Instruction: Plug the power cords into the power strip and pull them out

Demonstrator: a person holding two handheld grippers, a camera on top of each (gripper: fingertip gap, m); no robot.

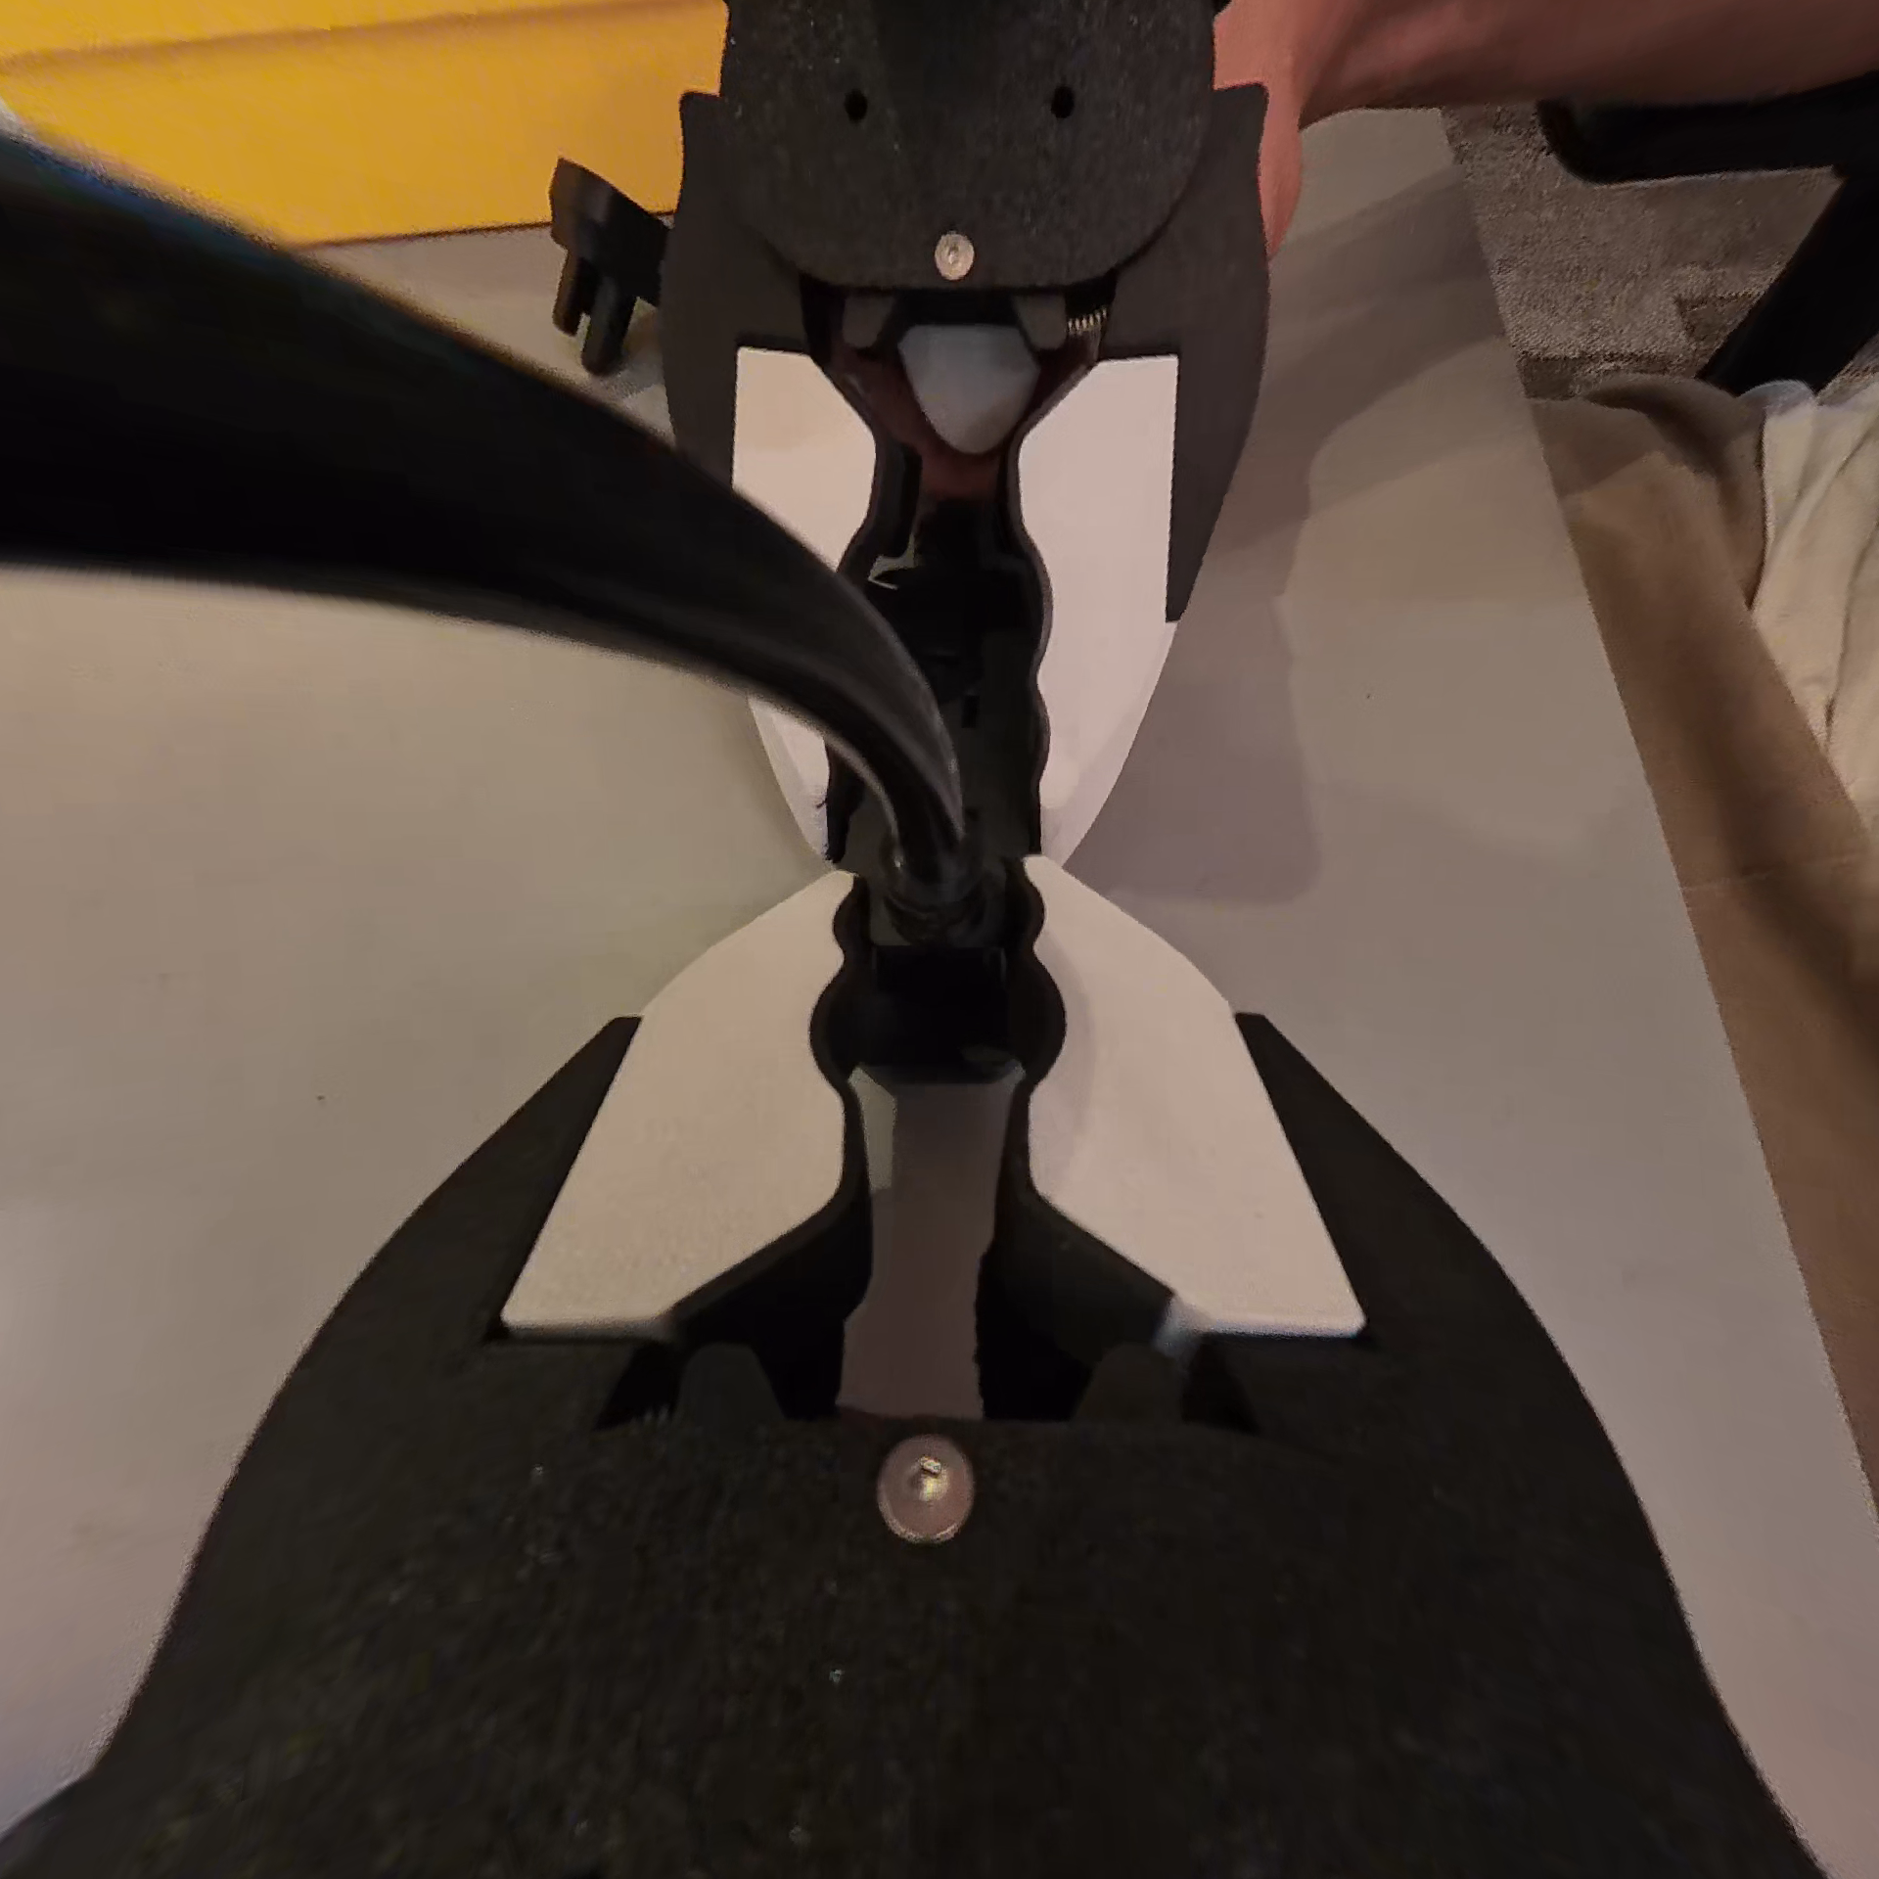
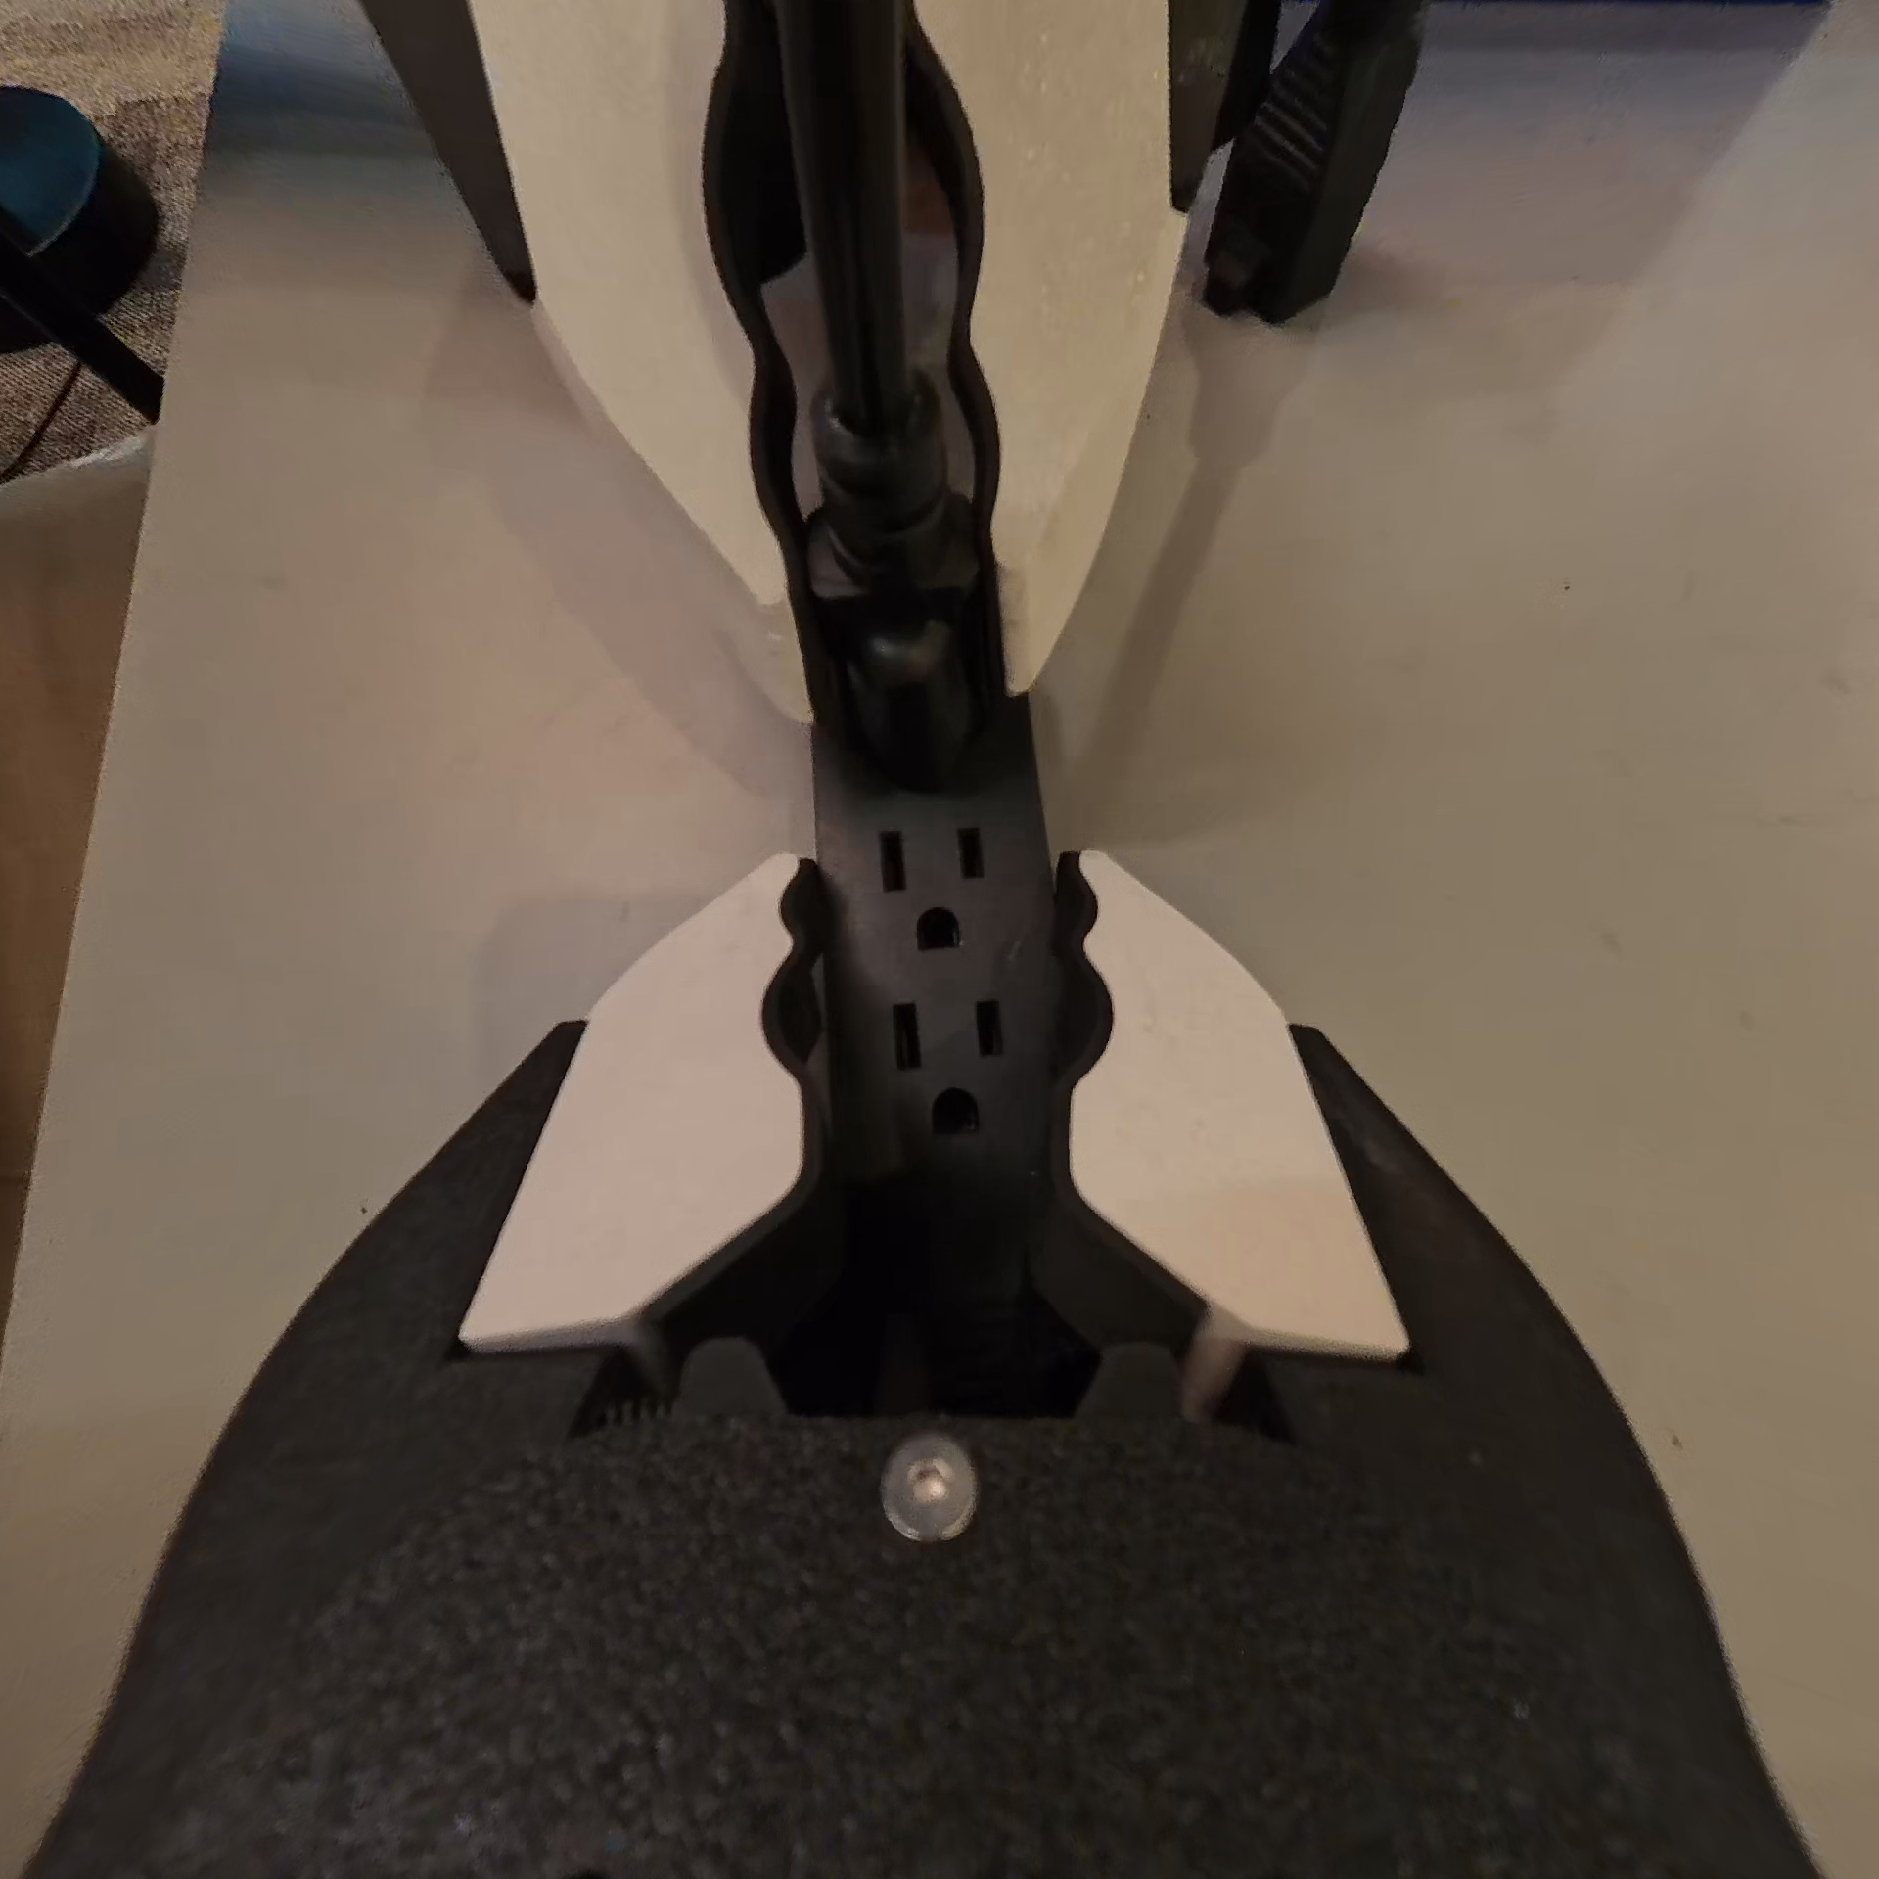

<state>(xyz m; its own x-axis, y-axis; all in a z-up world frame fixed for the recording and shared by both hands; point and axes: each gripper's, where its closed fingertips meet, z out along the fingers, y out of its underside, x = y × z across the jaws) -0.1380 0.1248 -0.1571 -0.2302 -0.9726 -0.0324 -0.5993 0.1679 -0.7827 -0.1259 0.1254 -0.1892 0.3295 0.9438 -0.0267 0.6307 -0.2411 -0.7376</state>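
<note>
A black power strip point(image 2: 930, 976) lies on the white table point(image 2: 1423, 712), with two free outlets showing. My right gripper point(image 2: 933, 874) is shut on the strip's sides. My left gripper point(image 1: 935, 895) is shut on a black plug point(image 1: 941, 976) whose thick black cord point(image 1: 508, 529) arcs up to the left. In the right wrist view the left gripper point(image 2: 905, 691) holds that plug point(image 2: 895, 620) down against the strip's far outlet. Its prongs are hidden. The right gripper point(image 1: 935, 813) faces me in the left wrist view.
A second black plug point(image 2: 1301, 183) lies loose on the table beyond the left gripper; it also shows in the left wrist view point(image 1: 600, 275). A yellow surface point(image 1: 356, 112) is at the back. A person's hand point(image 1: 1423, 61) and beige cloth point(image 1: 1729, 763) are past the table's right edge. Only a small space, under 4 cm, lies between the two pairs of fingers.
</note>
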